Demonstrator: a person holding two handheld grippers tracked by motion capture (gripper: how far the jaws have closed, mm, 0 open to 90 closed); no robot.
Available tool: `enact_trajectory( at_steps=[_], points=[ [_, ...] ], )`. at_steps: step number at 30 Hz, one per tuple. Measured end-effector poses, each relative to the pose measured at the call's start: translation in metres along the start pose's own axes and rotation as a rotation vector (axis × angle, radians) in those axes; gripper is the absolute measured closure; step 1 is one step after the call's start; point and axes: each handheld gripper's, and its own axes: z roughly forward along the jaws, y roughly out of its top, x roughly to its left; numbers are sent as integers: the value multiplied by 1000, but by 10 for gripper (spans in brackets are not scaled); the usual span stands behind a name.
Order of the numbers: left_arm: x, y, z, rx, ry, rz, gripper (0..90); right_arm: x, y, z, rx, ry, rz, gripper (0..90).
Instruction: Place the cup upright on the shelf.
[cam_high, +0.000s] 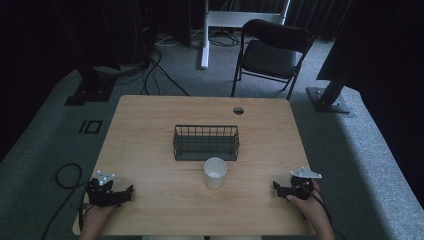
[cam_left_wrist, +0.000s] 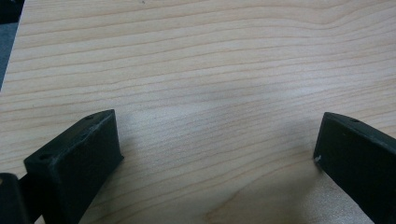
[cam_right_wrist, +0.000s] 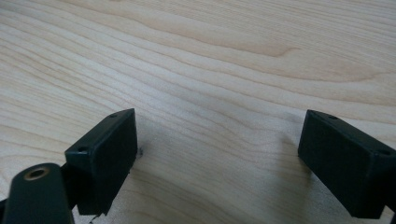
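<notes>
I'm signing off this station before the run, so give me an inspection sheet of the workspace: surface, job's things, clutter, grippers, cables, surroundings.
Surface: light wooden table, with a round cable hole near the far edge.
Job's things: white paper cup upright, just in front of the black wire basket, which looks empty.
Clutter: nothing seen.
Grippers: left gripper and right gripper low at the near corners, jaws wide apart, holding nothing.
Cables: one loops on the floor at the left; more lie behind the table.
Surroundings: folding chair, grey carpet, stand bases.
</notes>
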Motion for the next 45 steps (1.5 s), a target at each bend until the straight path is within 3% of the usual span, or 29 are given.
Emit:
enact_trajectory(
  at_steps=[27,31,38,45],
  points=[
    [0,0,0,0,0,0,7,0,0,0,0,0,0,115],
    [0,0,0,0,0,0,7,-2,2,1,-9,14,21,116],
    [0,0,0,0,0,0,7,5,5,3,-9,32,-20,117],
    [0,0,0,0,0,0,7,13,16,-1,-44,65,-43,117]
  ],
)
